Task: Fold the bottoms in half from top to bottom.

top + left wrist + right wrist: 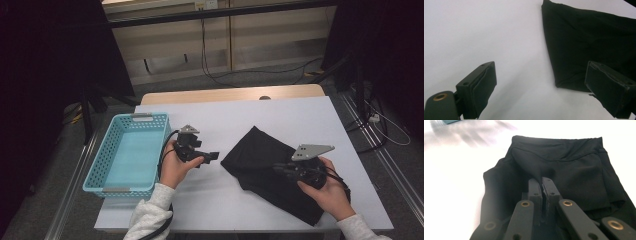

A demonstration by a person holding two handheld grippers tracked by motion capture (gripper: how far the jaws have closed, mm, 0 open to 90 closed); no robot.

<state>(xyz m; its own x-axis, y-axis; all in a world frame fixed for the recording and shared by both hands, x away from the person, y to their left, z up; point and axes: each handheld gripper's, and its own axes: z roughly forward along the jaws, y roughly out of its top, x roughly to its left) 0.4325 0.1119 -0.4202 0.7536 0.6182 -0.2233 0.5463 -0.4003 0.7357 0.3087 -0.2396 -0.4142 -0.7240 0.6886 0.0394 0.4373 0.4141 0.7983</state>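
A black cloth (260, 155) lies crumpled on the right half of the white table (280, 112). My right gripper (277, 168) rests on the cloth's near side, its jaws shut together with a puckered fold of the cloth (574, 162) pinched at the tips (541, 180). My left gripper (214, 156) hovers just left of the cloth's left corner. In the left gripper view its jaws stand wide open (541, 75) with bare table between them, and the cloth (586, 37) lies ahead at the right, its corner behind the right jaw.
A light blue plastic basket (97, 160) with nothing visible in it stands at the table's left edge, beside my left hand. Bare white tabletop stretches behind the cloth. Cables run across the floor beyond the table's far edge.
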